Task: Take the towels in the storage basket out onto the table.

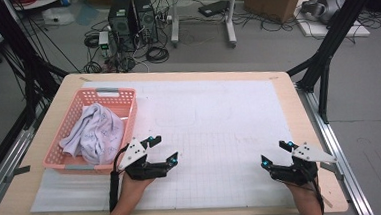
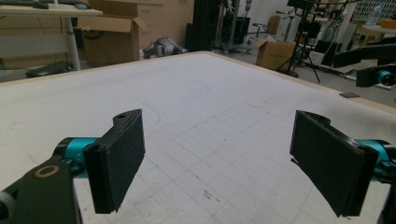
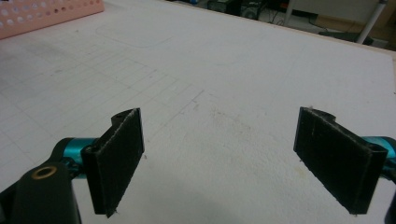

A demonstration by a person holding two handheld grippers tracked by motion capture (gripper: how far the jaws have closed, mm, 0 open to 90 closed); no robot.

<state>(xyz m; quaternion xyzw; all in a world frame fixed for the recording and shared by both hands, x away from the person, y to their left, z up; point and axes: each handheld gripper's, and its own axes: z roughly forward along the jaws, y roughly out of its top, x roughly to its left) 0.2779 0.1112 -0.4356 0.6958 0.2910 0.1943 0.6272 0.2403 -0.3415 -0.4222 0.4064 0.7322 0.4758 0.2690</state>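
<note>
Both grippers released, jaws wide, nothing between. Left gripper (image 1: pixel 162 149) hovers just beside pink basket (image 1: pixel 128 102); crumpled white cloth (image 1: pixel 94 132) lies inside, ahead-left of it, long axis running away from person. Right gripper (image 1: pixel 274 153) well apart, so left is nearer.

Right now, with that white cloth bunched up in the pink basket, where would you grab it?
Probably the raised crumpled hump of the white cloth, pinched from straight above. The pink basket walls block any sideways approach, and the folds standing up give the jaws something to close on. The left gripper, open, is nearest.
</note>
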